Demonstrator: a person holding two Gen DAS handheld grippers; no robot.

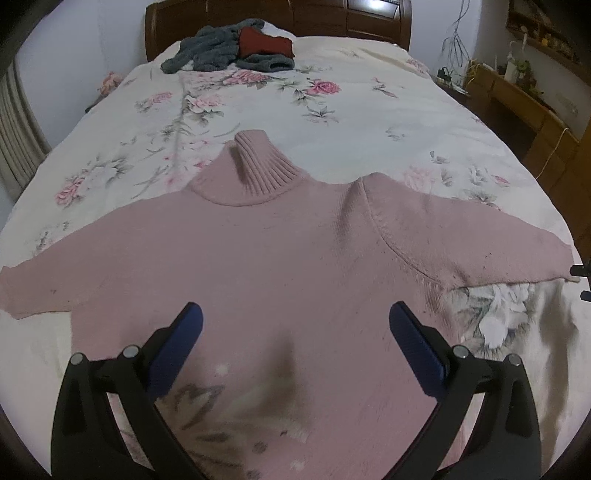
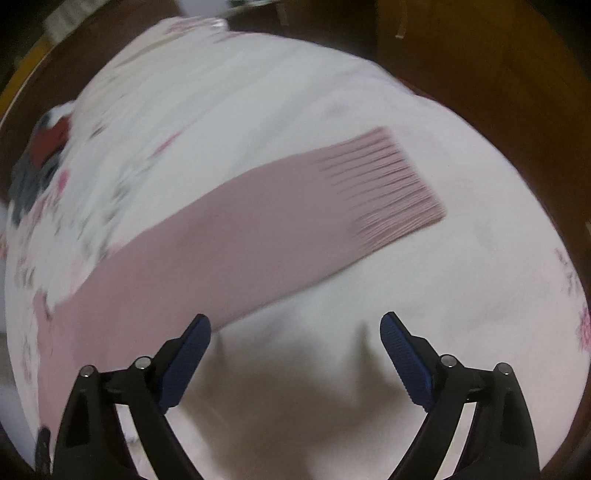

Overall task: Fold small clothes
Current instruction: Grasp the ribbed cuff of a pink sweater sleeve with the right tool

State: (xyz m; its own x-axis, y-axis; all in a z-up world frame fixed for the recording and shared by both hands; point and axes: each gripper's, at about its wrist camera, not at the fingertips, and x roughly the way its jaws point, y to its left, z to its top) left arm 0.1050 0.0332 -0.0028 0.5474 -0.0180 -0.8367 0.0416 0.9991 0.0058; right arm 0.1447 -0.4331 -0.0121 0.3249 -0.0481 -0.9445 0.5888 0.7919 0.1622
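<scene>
pink sweater (image 1: 280, 258) lay flat on bed (image 1: 369, 110) | left gripper (image 1: 295, 332) jaws wide, empty | right gripper (image 2: 295, 343) jaws wide, near sleeve (image 2: 258, 221)

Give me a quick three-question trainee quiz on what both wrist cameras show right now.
1. True or false: the left gripper is shut on the pink knitted turtleneck sweater.
2. Multiple choice: the ribbed cuff of the sweater's pink sleeve in the right wrist view lies A) flat on the floral bedspread, B) between the right gripper's fingers, C) tucked under the sweater's body.
3. Fill in: the pile of grey fleece and dark red clothes sits near the wooden ____ of the bed.

Key: 1 false, it is open above the sweater. 2 A; the right gripper is open and holds nothing. 3 headboard.
</scene>
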